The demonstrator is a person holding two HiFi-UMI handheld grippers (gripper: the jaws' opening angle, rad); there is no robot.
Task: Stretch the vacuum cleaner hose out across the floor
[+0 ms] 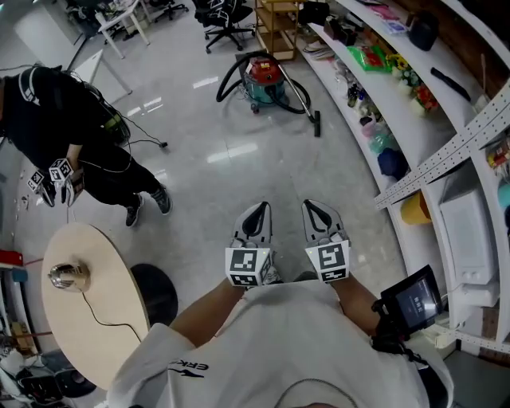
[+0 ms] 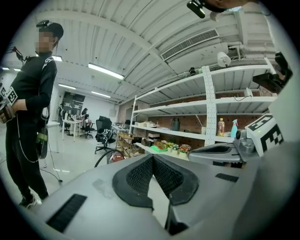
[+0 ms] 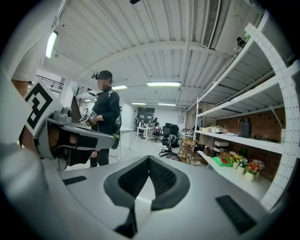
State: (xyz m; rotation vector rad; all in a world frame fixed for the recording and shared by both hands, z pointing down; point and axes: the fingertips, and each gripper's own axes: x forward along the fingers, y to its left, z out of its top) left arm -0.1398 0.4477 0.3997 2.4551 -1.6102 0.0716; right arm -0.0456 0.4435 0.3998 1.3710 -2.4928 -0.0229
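Left gripper (image 1: 256,215) and right gripper (image 1: 317,213) side by side, both pressed together, empty; round table (image 1: 72,335) at left; glossy grey floor (image 1: 239,167); shelves (image 1: 414,135) along right; vacuum cleaner (image 1: 263,82) far ahead, hose (image 1: 224,82) looped around it, partly hidden behind its body

The vacuum cleaner (image 1: 263,82) stands far across the floor, close to the curved shelving (image 1: 374,103) that runs along the right. Its hose (image 1: 229,76) loops round its left side, and its wand (image 1: 303,100) slants off to the right, its end on the floor. Behind it are an open rack (image 1: 279,24) and office chairs (image 1: 227,20). Near at left is a round table (image 1: 96,335), with a person (image 1: 64,119) standing beyond it. The left gripper (image 1: 260,209) and right gripper (image 1: 312,207) sit side by side in the near middle, pointing toward the vacuum cleaner.
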